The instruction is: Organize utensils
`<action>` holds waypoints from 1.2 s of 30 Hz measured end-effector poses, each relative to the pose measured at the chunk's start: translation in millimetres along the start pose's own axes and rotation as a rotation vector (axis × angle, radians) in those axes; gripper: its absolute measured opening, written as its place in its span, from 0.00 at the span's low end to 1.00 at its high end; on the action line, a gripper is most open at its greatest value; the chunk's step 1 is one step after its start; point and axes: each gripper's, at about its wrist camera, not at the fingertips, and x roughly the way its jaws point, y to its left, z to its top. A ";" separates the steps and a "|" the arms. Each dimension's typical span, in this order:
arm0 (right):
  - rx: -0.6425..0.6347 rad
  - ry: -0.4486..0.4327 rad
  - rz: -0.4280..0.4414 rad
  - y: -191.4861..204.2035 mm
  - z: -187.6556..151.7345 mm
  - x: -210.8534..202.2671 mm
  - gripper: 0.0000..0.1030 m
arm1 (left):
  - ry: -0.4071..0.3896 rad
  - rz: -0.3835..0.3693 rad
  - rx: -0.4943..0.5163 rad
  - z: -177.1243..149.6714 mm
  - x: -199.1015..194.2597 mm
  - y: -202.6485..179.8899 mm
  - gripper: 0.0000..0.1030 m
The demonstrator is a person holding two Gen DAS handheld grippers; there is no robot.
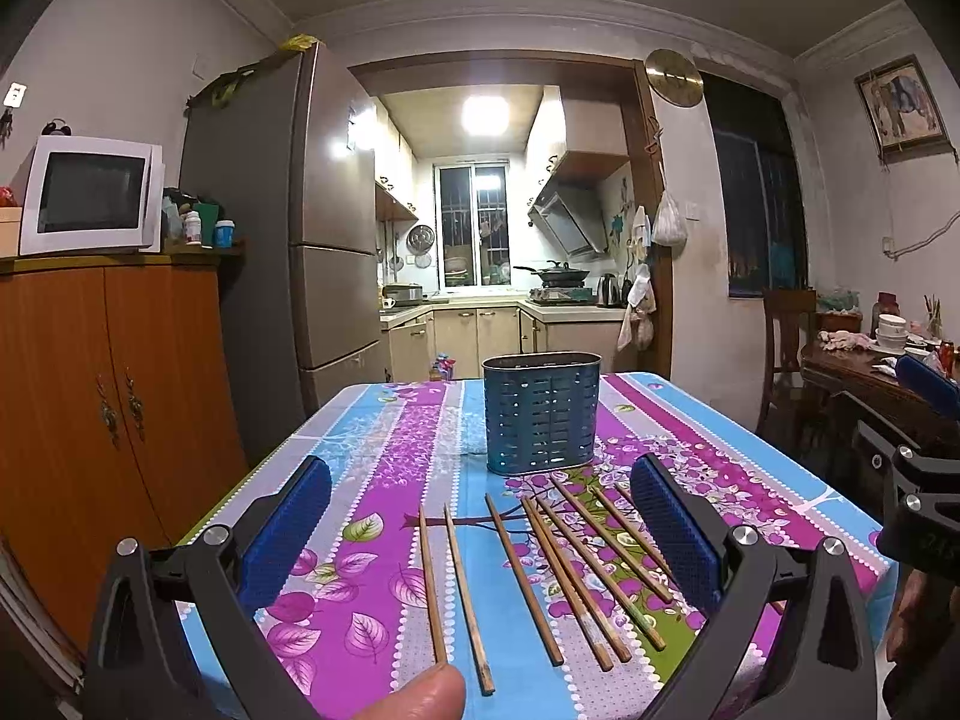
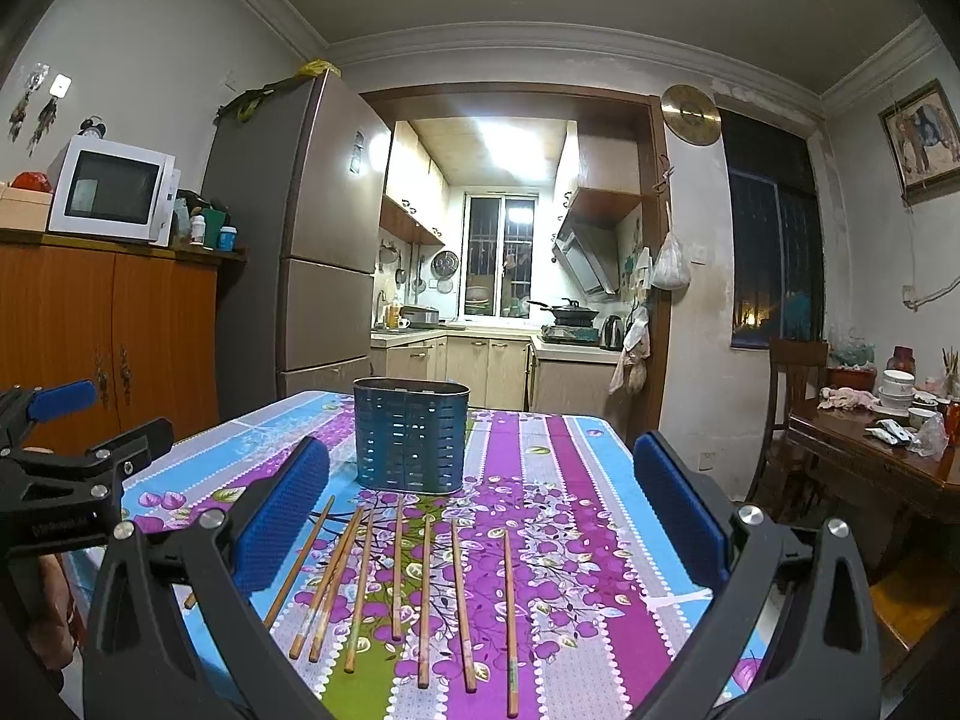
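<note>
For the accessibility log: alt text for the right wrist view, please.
The open right gripper hovers over wooden chopsticks lying loose on a floral tablecloth, in front of an upright blue slotted holder. The left gripper shows at the left edge.

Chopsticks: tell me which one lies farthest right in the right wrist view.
The lone chopstick at the row's right end, apart from the others, lying on the purple stripe.

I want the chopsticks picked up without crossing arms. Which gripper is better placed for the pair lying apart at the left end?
Left, probably. In the left wrist view that pair of chopsticks lies between the open left gripper fingers. The right gripper, also open, faces the chopsticks nearer the other end of the row, before the blue holder.
</note>
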 end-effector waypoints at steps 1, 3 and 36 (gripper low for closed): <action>0.000 -0.001 0.000 0.1 0.4 -0.3 0.95 | 0.000 0.001 -0.002 0.9 0.0 0.9 0.97; -0.002 -0.004 0.002 0.7 0.4 -0.1 0.95 | 0.003 0.002 -0.004 1.2 0.2 1.3 0.97; 0.024 0.197 0.143 -19.6 -39.3 8.6 0.33 | 0.083 0.082 0.011 -19.7 27.5 53.8 0.97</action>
